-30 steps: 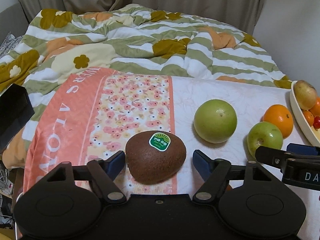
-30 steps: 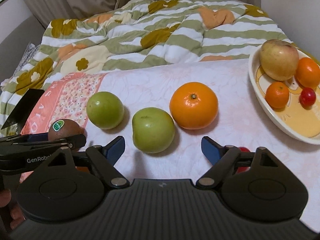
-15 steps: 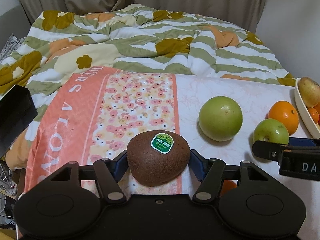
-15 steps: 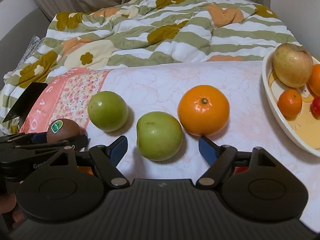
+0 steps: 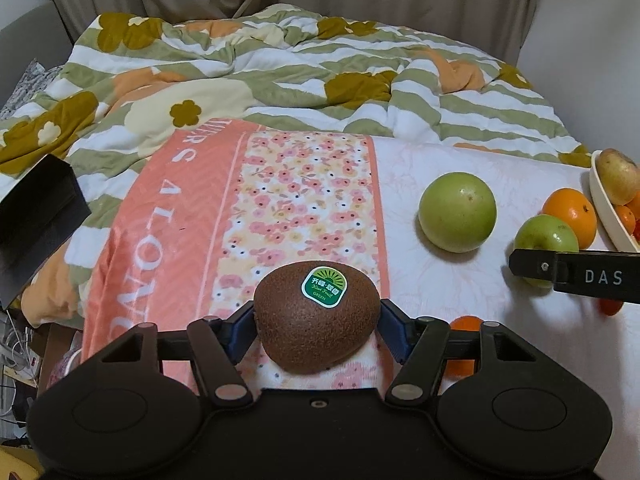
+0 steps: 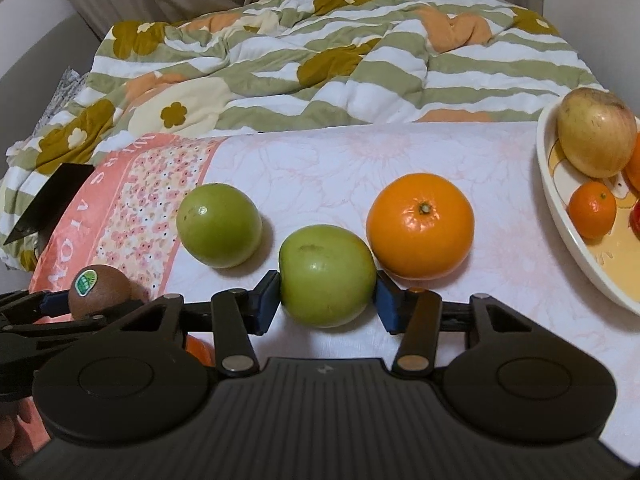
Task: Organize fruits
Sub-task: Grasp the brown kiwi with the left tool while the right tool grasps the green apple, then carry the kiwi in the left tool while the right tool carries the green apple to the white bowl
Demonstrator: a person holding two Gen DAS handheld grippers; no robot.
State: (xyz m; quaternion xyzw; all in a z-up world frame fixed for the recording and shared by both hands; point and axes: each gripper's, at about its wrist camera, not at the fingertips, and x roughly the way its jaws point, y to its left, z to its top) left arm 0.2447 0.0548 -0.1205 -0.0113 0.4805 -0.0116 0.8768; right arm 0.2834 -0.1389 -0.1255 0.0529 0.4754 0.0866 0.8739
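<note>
My left gripper [image 5: 316,330] is shut on a brown kiwi [image 5: 316,320] with a green sticker, held just above the floral cloth; the kiwi also shows in the right wrist view [image 6: 98,290]. My right gripper [image 6: 326,300] is shut on a green apple [image 6: 326,280], which also shows in the left wrist view [image 5: 546,238]. A second green fruit [image 6: 218,230] lies to its left and a large orange [image 6: 420,226] touches it on the right. A cream plate [image 6: 560,204] at the right holds an apple [image 6: 596,132], a small mandarin [image 6: 592,210] and other fruit.
A striped flowered quilt [image 5: 280,72] is piled behind the cloth. A black object [image 5: 36,220] sits at the left edge. A small orange fruit [image 5: 464,326] lies under my left gripper's right finger. The wall rises at the right.
Both grippers moved forward and closed: the left onto the kiwi, the right onto the green apple.
</note>
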